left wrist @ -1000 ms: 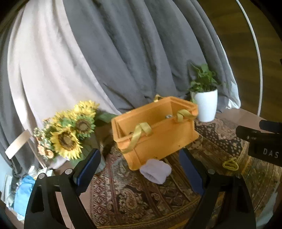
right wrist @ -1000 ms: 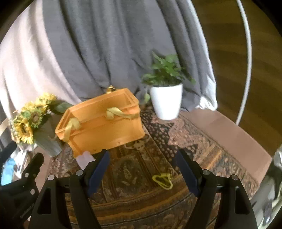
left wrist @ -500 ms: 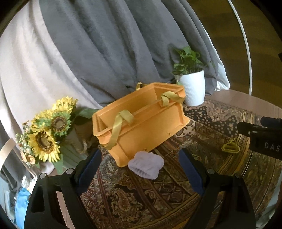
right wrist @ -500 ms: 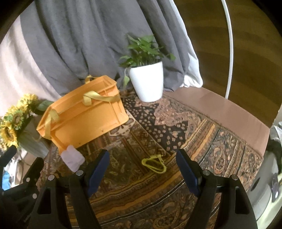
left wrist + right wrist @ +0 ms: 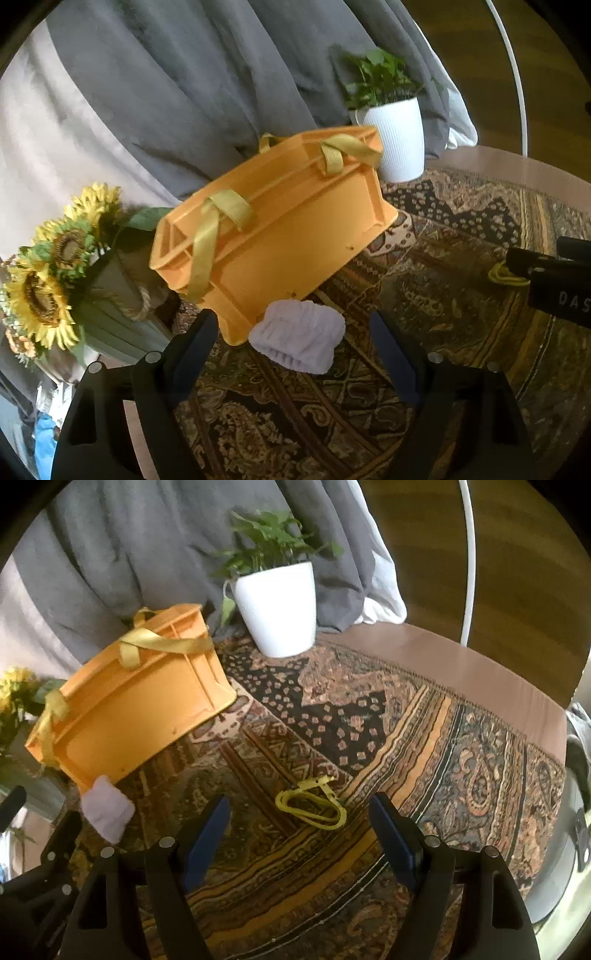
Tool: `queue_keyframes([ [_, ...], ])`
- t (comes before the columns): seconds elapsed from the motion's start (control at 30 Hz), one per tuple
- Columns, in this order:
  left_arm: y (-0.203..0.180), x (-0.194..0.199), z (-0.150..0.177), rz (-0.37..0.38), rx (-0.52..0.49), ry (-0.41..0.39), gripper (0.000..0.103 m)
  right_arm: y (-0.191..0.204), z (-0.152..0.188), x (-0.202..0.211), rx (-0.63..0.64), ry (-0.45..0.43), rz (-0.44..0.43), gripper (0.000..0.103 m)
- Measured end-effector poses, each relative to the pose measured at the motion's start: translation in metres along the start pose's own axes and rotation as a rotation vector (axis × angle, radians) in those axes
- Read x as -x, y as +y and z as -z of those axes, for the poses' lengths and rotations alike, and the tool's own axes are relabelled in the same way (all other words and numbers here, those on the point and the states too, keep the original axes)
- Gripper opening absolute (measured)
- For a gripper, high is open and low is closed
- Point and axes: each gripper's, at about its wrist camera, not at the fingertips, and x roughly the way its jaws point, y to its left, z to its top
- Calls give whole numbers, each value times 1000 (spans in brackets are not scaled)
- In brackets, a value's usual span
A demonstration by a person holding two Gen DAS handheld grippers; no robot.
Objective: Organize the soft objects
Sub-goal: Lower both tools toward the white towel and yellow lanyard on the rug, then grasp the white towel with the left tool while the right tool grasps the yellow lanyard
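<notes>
A pale lilac soft cloth bundle lies on the patterned rug against the front of an orange crate with yellow strap handles. My left gripper is open, its fingers on either side of the bundle, a little above it. The bundle and crate also show at the left of the right wrist view. A coiled yellow cord lies on the rug. My right gripper is open above the cord, empty.
A white pot with a green plant stands behind the crate's right end. A vase of sunflowers stands left of the crate. Grey curtains hang behind. The rug covers a brown table whose edge runs at right.
Both grippers have moved forward and down. The lilac bundle now sits between my left fingers, and the yellow cord now lies between my right fingers. Both jaws stay open.
</notes>
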Motion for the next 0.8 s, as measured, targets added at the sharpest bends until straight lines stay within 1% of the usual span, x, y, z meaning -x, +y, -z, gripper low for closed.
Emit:
queue_keyframes([
  [0.27,-5,-26,10,4,-23,35,83,3,8,-25,-4,34,38,78],
  [0.43,-7,-38,10,11,-31,49,82,4,12,-38,-18,65,55,78],
  [0.6,-11,-51,12,18,-43,72,79,1,14,-45,-31,73,70,78],
  [0.8,-16,-69,18,24,-54,110,76,3,15,-57,-11,94,111,78],
])
